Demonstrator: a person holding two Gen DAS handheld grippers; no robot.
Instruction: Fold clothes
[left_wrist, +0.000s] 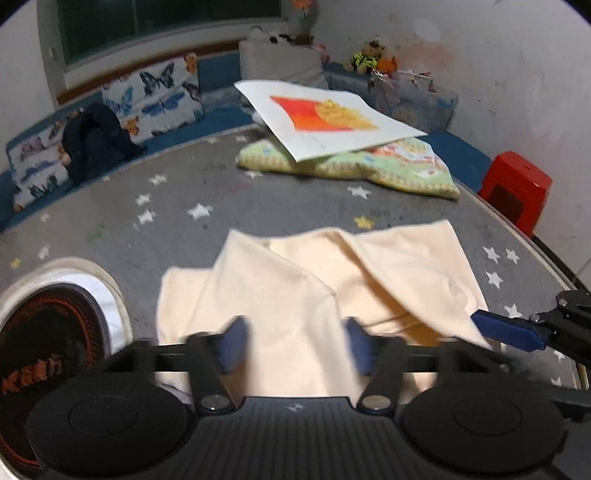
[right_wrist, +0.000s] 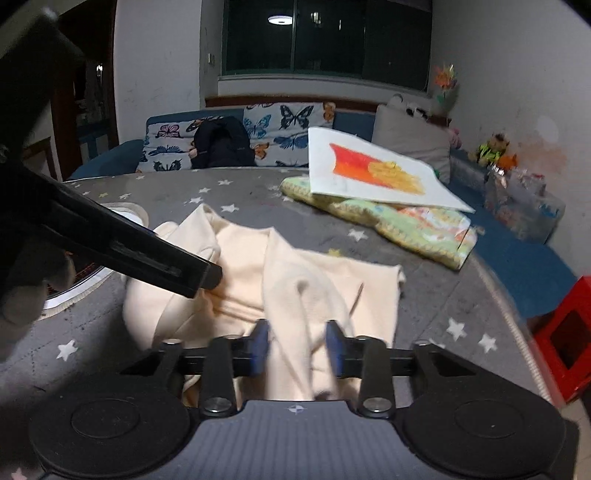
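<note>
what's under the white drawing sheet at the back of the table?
The white drawing sheet lies tilted on a green patterned cloth, which sticks out at the front and right. Whatever props the sheet up underneath is covered.

Lit dimly from indoors, with a ceiling lamp reflection (right_wrist: 279, 20) glaring in the dark window (right_wrist: 325, 37). Strongly fisheye-bent, black at corners. Motion-smeared around blue claw pads (left_wrist: 232, 345) and cream cloth (right_wrist: 295, 295).
</note>
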